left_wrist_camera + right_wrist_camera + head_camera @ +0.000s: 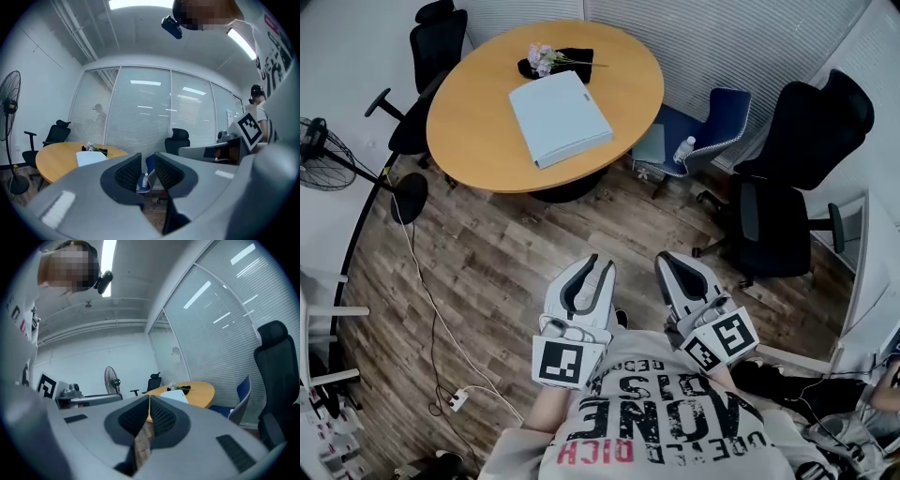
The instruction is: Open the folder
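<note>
Lying on one table (pixel 473 141): one closed folder (pixel 560 117).

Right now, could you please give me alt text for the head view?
A closed pale blue folder lies on a round wooden table beside flowers. Well short of it, the left gripper is open and empty, the right gripper shut.

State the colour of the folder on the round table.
Pale blue; the folder shows best in the head view.

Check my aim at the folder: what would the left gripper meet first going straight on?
Likely the blue chair with the bottle on it, framed by the left gripper, jaws open; the folder lies off to its left.
</note>
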`<action>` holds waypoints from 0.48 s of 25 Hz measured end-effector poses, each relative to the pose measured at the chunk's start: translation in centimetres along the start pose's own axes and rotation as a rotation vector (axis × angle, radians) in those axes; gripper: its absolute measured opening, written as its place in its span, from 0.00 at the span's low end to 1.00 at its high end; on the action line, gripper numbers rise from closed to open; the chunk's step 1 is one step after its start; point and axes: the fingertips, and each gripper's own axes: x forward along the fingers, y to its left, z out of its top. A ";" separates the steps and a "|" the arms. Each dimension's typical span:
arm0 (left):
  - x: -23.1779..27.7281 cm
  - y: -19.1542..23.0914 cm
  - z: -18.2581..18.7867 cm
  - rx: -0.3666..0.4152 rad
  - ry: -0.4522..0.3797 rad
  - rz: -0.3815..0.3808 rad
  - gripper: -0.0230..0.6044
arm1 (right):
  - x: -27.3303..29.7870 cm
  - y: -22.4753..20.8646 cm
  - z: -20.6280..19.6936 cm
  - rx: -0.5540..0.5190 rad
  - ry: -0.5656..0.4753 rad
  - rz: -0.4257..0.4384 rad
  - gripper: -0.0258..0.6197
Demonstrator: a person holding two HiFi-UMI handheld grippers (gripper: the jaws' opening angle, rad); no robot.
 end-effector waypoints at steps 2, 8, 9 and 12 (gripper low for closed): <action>0.5 0.1 -0.2 0.004 0.001 -0.004 0.19 | 0.0 -0.3 -0.2 0.007 0.003 -0.005 0.06; 2.7 2.3 0.0 -0.017 -0.002 -0.011 0.19 | 2.5 -1.5 -0.1 0.010 0.022 -0.009 0.06; 3.2 2.9 0.1 -0.019 -0.001 -0.011 0.19 | 3.1 -1.6 0.0 0.008 0.024 -0.009 0.06; 4.7 5.0 0.6 -0.024 -0.001 -0.012 0.19 | 5.2 -2.3 0.9 0.003 0.023 -0.014 0.06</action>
